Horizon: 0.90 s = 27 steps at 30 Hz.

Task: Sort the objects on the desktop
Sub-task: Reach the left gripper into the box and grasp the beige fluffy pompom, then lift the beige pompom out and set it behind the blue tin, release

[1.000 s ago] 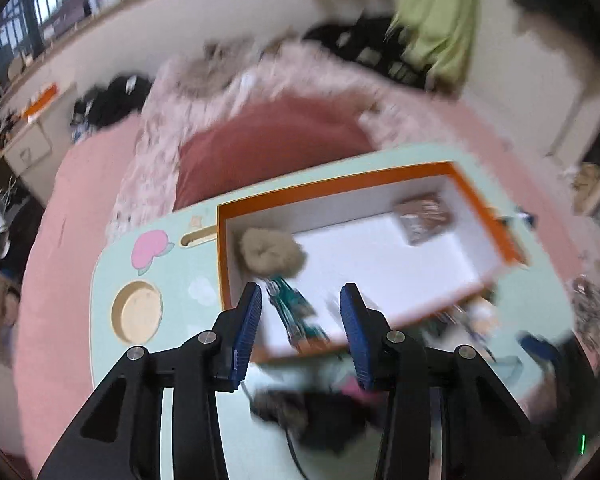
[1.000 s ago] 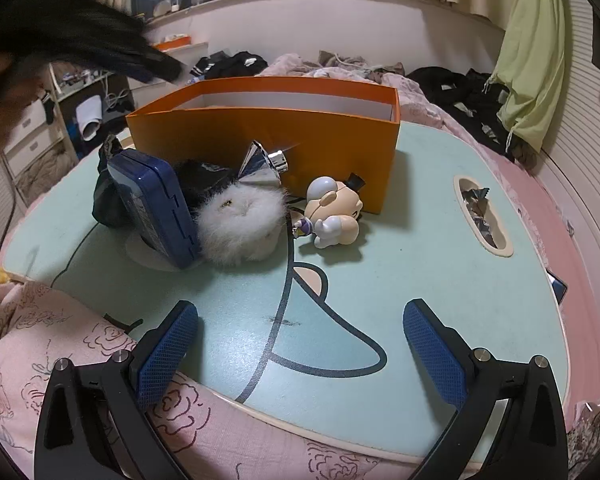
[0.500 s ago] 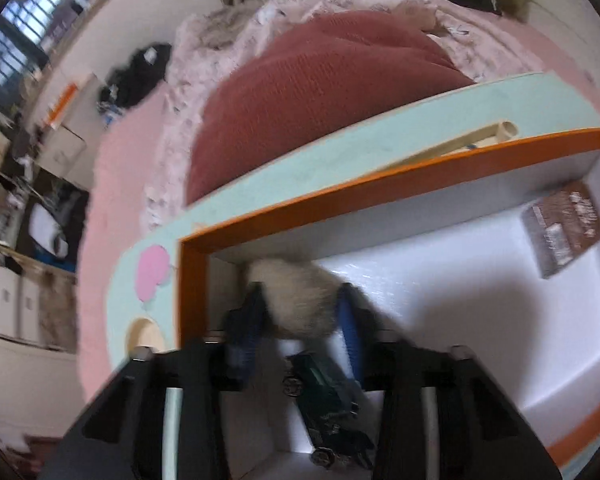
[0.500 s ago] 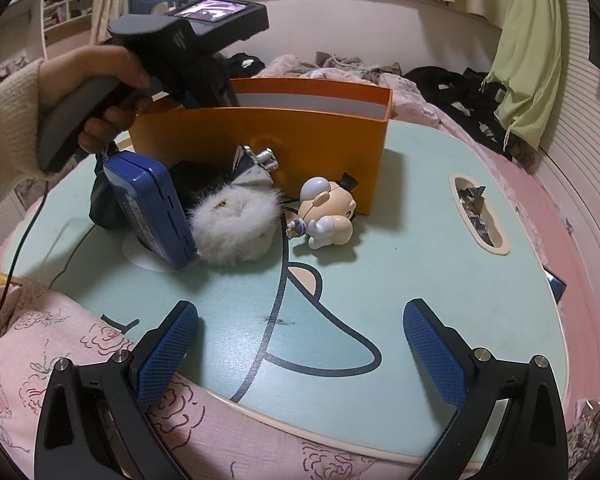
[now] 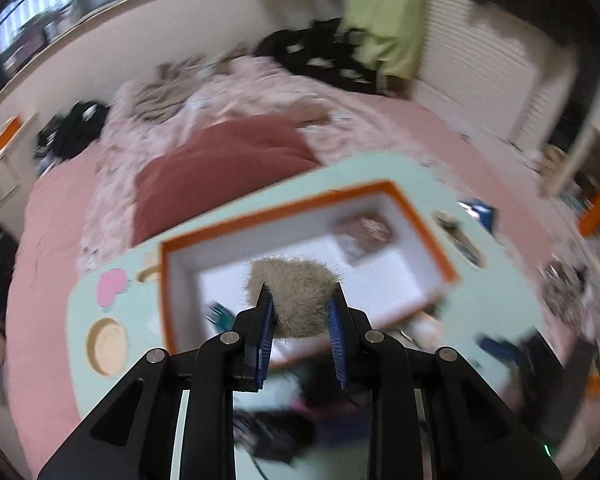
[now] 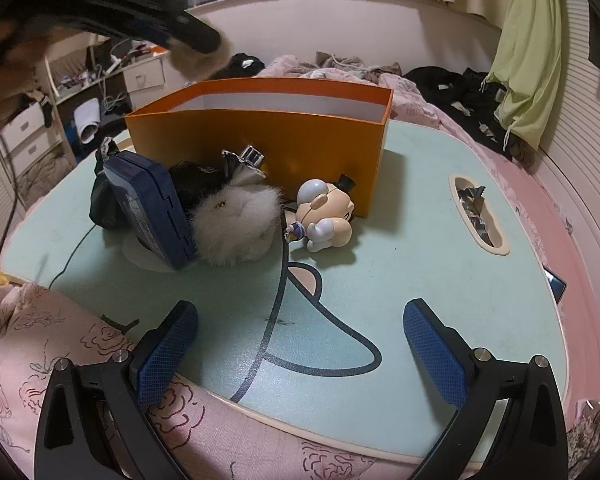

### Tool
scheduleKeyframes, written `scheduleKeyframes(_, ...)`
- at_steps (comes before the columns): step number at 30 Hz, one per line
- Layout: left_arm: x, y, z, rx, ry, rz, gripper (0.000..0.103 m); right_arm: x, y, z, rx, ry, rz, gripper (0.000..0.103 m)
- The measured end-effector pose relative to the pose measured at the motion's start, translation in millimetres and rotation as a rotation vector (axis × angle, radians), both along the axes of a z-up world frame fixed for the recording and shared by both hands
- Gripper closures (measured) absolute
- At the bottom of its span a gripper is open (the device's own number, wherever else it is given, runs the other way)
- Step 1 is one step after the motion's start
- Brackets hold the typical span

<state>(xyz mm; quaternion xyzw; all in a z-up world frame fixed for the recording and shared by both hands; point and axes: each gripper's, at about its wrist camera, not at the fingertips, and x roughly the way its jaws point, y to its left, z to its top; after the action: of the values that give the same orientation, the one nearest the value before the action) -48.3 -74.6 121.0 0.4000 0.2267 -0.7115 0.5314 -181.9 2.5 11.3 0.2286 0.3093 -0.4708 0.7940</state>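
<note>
Left wrist view: motion blur obscures most detail. The left gripper (image 5: 300,312) pinches one tan fur ball (image 5: 294,296) between its blue pads, held above the orange box (image 5: 424,216); one brown packet (image 5: 362,232) inside is unreadable. Right wrist view: the right gripper (image 6: 300,344) is spread wide and empty over the mint table (image 6: 420,248). Beside the box lie one white fluffy toy (image 6: 236,228), one blue case (image 6: 148,204) with illegible print, and one figurine (image 6: 326,220). No writing can be read.

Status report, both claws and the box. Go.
Left claw shut on tan fur ball, above orange box. Right claw open, empty, low over table. Nothing blocking.
</note>
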Motion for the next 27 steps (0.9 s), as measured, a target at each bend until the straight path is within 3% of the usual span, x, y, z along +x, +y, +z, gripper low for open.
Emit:
scheduleKeyframes(3, -4, 29, -8, -0.001, 0.005, -0.053, 0.076, 1, 0, 0, 0.000, 0.000, 0.001, 0.000)
scheduleKeyframes(7, -3, 33, -26, 0.045, 0.028, -0.066, 0.072, 0, 0, 0, 0.000, 0.001, 0.004, 0.000)
scheduleKeyframes(10, 4, 38, -21, -0.023, 0.067, -0.062, 0.070, 1, 0, 0, 0.000, 0.001, 0.005, 0.000)
scheduleKeyframes(12, 16, 47, -12, -0.070, 0.134, -0.038, 0.052, 1, 0, 0, 0.000, 0.001, 0.005, 0.000)
scheduleKeyframes(13, 22, 54, -9, -0.087, 0.157, -0.025, 0.034, 1, 0, -1, 0.000, 0.001, 0.005, 0.000)
scheduleKeyframes(14, 28, 63, -6, -0.113, 0.175, -0.008, 0.025, 0, 0, 0, 0.000, 0.002, 0.005, 0.000)
scheduleKeyframes(20, 49, 117, -29, -0.169, 0.120, 0.062, 0.024, 0, -1, -1, 0.000, 0.002, 0.006, 0.000)
scheduleKeyframes(27, 48, 124, -96, -0.079, -0.032, 0.144, 0.024, 0, -1, -1, 0.000, 0.001, 0.008, 0.000)
